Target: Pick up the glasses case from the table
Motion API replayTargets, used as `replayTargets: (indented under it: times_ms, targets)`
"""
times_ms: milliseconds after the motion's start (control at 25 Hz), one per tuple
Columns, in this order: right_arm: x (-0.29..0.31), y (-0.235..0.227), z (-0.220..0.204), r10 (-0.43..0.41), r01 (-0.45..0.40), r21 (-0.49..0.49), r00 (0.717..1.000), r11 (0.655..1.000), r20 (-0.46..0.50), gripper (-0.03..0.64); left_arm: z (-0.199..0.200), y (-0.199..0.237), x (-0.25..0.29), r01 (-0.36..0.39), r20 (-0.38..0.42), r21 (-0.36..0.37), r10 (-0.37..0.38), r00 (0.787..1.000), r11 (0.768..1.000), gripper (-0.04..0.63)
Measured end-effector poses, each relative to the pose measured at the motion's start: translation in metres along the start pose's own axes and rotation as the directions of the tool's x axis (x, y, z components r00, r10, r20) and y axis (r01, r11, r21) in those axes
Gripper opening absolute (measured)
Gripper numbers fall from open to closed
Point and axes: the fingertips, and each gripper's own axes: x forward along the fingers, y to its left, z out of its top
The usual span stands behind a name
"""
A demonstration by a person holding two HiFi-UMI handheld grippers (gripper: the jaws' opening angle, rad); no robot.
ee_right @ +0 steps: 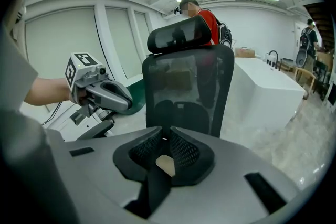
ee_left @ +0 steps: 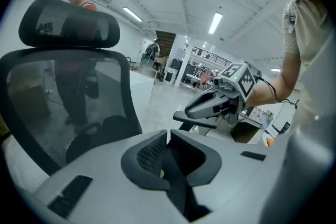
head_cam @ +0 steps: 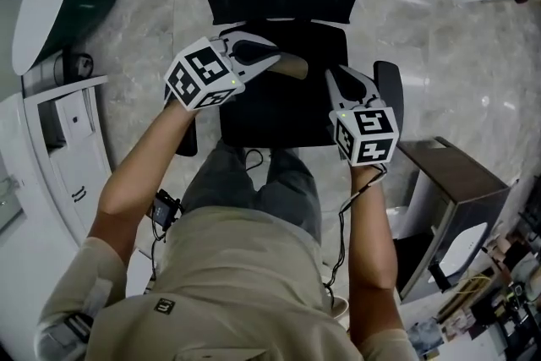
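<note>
I'm looking down on a black chair (head_cam: 279, 118), with both grippers hovering over its seat, well apart from each other. The left gripper (head_cam: 292, 65) is holding its jaws pressed fully together, gripping nothing. The right gripper (head_cam: 336, 79) is showing only a hairline slit at its tips, likewise empty. I'm not finding the case in any view, so I cannot place it.

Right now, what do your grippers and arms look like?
The left gripper and right gripper have light grey shells with dark textured jaws. Each carries a white cube of black square markers. A thin black cable trails from the right wrist. The person wears a beige short-sleeved shirt.
</note>
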Motion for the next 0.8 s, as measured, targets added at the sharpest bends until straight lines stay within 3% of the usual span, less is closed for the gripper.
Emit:
replayTargets:
  times_ms: [320,800]
  targets:
    - [0.051,-0.011,-0.054,0.051,-0.048,0.05,0.997,0.998,-0.06,0.086,-0.07,0.019,0.043,0.006,-0.102,-0.088,-0.015,0.995,0.996,0.038]
    - [0.105,-0.019,-0.126,0.136,-0.137,0.007,0.978,0.991,-0.156,0.193,-0.159,0.046,0.095,-0.018,-0.236,-0.141,-0.016,0.972,0.99,0.197]
